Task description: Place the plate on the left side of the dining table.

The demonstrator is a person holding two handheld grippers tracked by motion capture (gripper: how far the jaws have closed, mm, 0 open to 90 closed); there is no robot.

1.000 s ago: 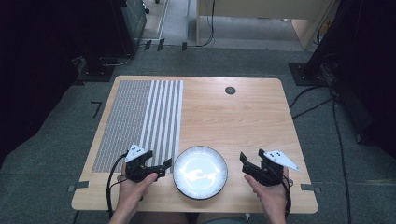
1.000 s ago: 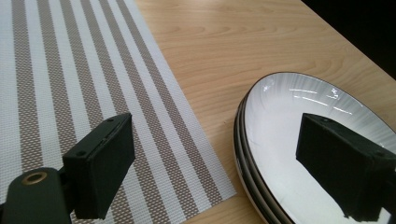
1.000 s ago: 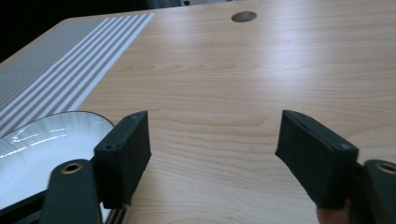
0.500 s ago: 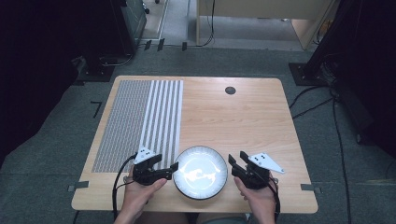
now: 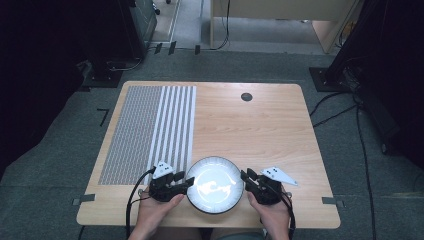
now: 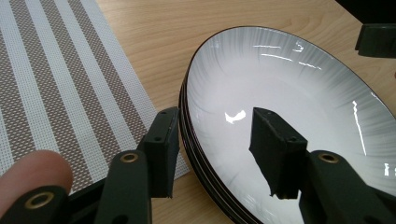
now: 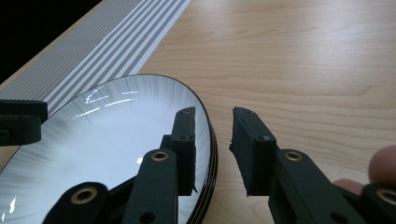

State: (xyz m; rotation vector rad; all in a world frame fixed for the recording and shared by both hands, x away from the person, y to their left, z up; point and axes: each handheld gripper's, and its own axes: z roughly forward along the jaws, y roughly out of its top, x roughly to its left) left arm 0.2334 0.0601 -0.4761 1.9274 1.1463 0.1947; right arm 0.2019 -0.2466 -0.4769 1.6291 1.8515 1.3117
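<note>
Both tongs [image 6: 219, 154] [image 7: 212, 154] just closing, astride stacked plates' [image 5: 215, 185] rims, pads not yet gripping.

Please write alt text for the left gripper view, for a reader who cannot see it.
The left hand-held gripper straddles the near rim of a white plate, one jaw outside and one over the inside, not yet pressing. A striped placemat lies beside the plate on the wooden table.

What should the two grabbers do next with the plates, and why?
Probably finish closing. The left gripper and right gripper each straddle the rim of the stacked plates, one jaw inside, one outside. Their jaws have just been closing, but gaps remain, so nothing is gripped yet. Squeeze first, then lift.
</note>
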